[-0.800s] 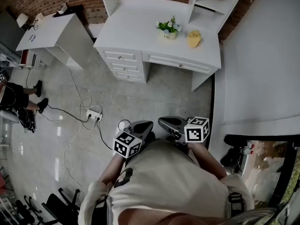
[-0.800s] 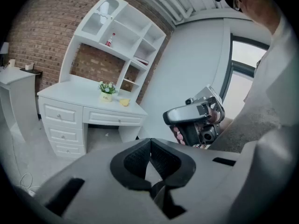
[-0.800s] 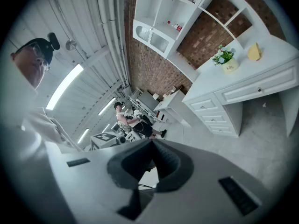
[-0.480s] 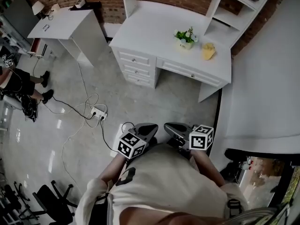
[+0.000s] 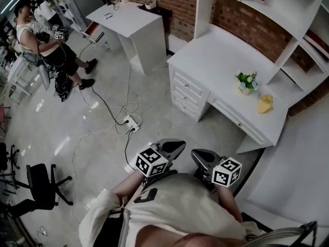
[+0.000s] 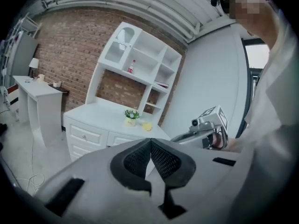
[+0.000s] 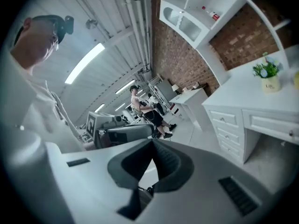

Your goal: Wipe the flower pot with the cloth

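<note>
We held the left gripper (image 5: 174, 147) and the right gripper (image 5: 199, 156) side by side close to our chest. Each had its black ribbed pads pressed together with nothing between them.

The small white flower pot with a green plant (image 5: 245, 86) stood on the long white wooden desk (image 5: 216, 60), well apart from both grippers. The crumpled yellow cloth (image 5: 264, 104) lay just beside the flower pot, on its right, not touching it.

On the grey polished floor (image 5: 169, 120), left of the stretch between us and the desk, sat a white power strip (image 5: 131, 122), with thin cables (image 5: 103, 99) looping away from it. A narrow white side table (image 5: 128, 22) stood left of the desk, with a gap between them. A black office chair (image 5: 43, 181) stood far to the left, and another person (image 5: 49, 45) stood beyond the side table.

Behind the desk rose a red brick wall (image 5: 241, 27) and white open shelving (image 5: 280, 9), closing in the flower pot from the back and the right. The desk's front edge, with its drawers, faced bare floor. A plain white wall (image 5: 303, 153) bounded the room on our right.
</note>
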Demonstrator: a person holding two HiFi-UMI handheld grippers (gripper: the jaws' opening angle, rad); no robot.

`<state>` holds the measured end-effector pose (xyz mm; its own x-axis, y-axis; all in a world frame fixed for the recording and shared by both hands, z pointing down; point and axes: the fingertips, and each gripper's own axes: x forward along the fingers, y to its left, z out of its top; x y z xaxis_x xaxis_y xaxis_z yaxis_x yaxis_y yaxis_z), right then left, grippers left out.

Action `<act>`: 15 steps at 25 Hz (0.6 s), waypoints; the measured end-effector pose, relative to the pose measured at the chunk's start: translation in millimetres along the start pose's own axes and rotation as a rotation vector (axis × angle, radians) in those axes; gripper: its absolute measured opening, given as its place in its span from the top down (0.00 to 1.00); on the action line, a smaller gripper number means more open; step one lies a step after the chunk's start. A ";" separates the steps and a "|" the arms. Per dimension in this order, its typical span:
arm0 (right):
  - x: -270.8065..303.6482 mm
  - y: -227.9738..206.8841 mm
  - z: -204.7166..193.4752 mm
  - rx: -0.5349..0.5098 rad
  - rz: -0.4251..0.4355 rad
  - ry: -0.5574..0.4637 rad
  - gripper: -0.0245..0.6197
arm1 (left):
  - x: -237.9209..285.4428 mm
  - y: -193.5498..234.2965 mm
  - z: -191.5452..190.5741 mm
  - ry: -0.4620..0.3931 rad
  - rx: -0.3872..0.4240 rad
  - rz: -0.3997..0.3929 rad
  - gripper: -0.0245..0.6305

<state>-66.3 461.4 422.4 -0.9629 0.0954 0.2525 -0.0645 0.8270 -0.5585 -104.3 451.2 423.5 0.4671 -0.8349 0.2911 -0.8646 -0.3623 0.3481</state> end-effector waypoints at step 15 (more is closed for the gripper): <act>-62.9 -66.3 58.8 -0.148 0.207 0.031 0.95 | 112.0 -26.3 44.8 -0.077 0.048 0.199 0.93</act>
<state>-16.8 368.0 397.1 -0.9431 0.2859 0.1700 0.1744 0.8602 -0.4792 -37.5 348.6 407.0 0.2726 -0.9204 0.2802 -0.9469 -0.2051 0.2477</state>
